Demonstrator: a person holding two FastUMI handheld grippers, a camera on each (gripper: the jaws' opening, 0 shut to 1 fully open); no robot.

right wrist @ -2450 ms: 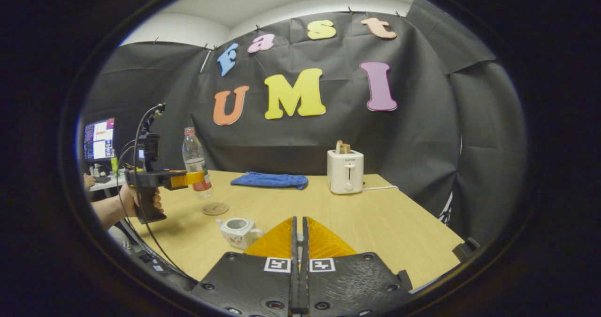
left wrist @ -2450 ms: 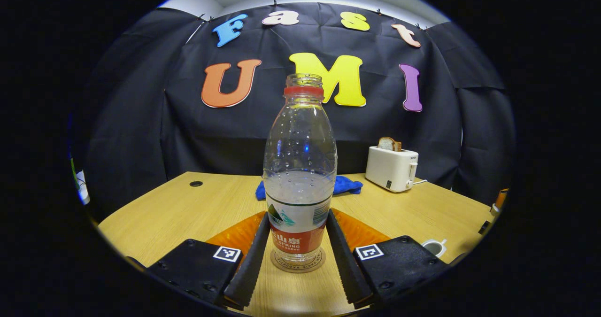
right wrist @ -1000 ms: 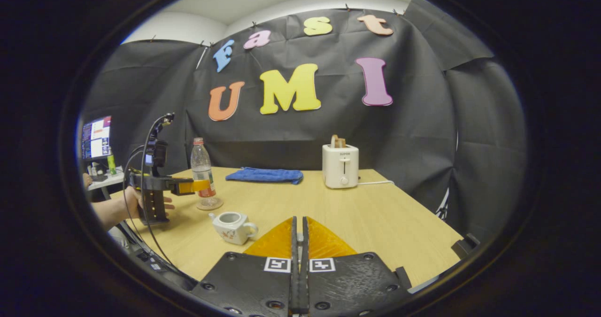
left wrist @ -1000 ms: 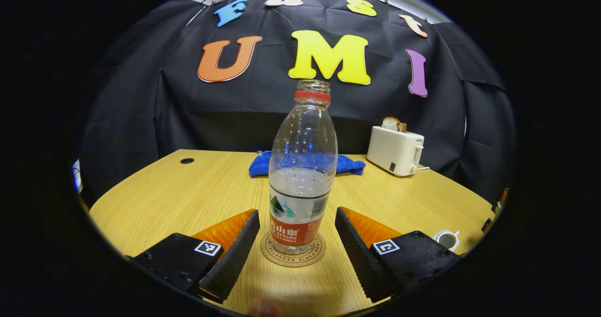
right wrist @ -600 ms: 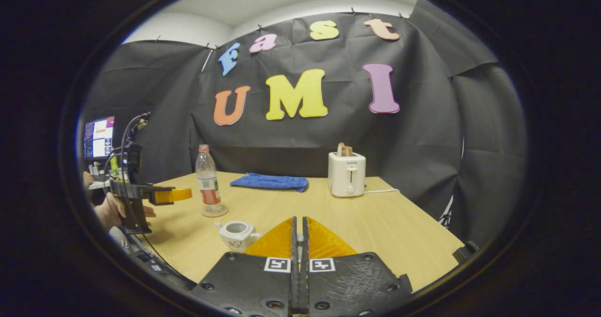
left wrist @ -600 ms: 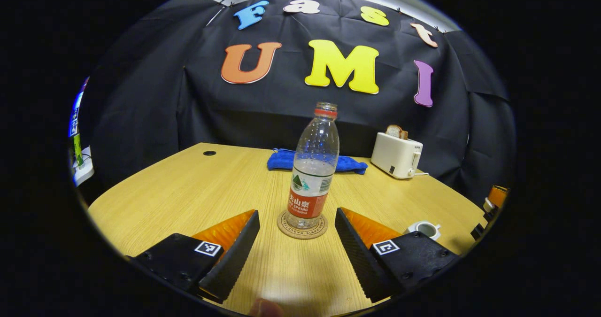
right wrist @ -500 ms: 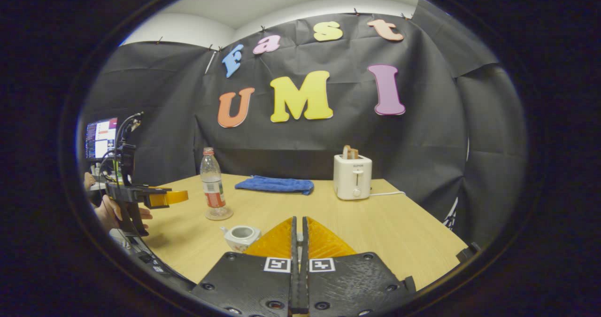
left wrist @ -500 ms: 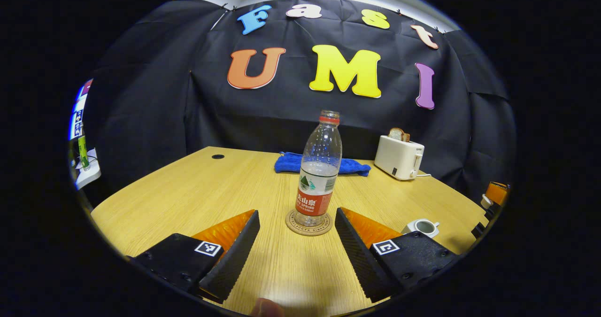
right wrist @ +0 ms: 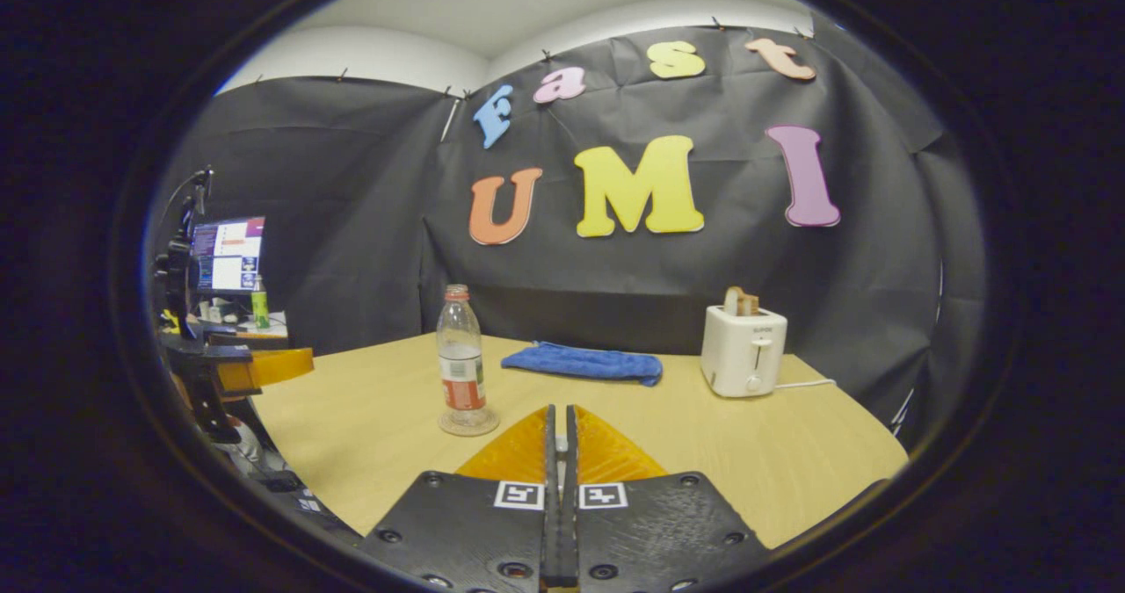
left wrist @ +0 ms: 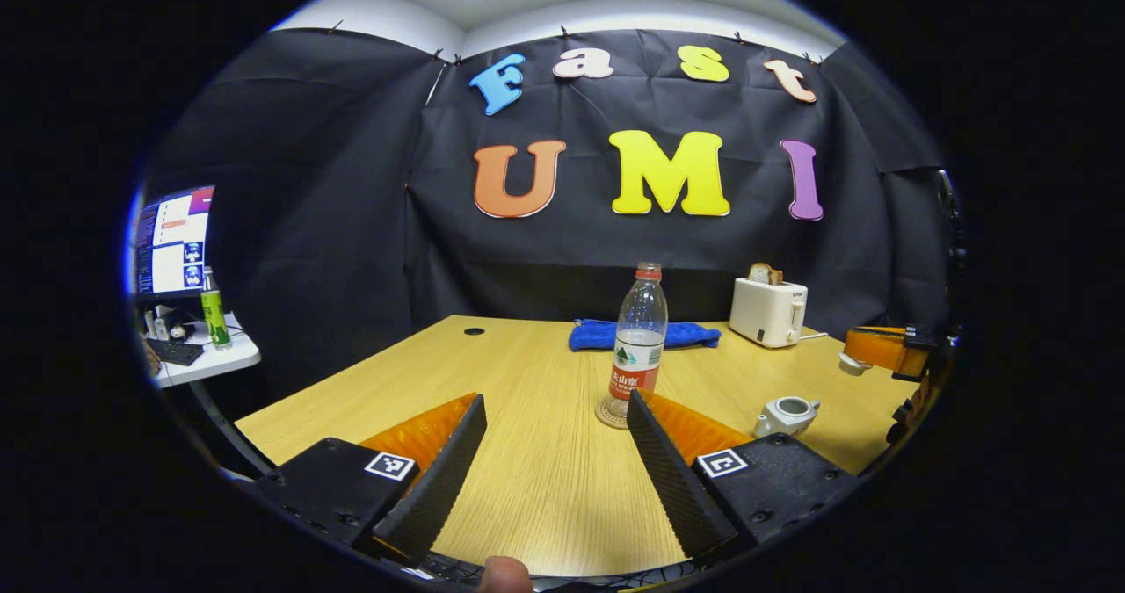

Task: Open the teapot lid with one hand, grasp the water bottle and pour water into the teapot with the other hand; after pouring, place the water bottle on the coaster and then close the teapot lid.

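In the left gripper view, the left gripper (left wrist: 554, 479) has its jaws spread wide with nothing between them. Beyond them the water bottle (left wrist: 639, 342) stands upright on the coaster (left wrist: 613, 415) on the bench (left wrist: 527, 400); the lidless teapot (left wrist: 785, 415) sits to its right.

In the right gripper view, the right gripper (right wrist: 560, 479) has its jaws pressed together; whether they pinch anything I cannot tell.

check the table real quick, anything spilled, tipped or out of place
Nothing spilled or tipped. The water bottle stands upright on the coaster, uncapped. The one loose end is the teapot: it sits lidless on the table, and the right gripper is shut on a small white piece, probably its lid.
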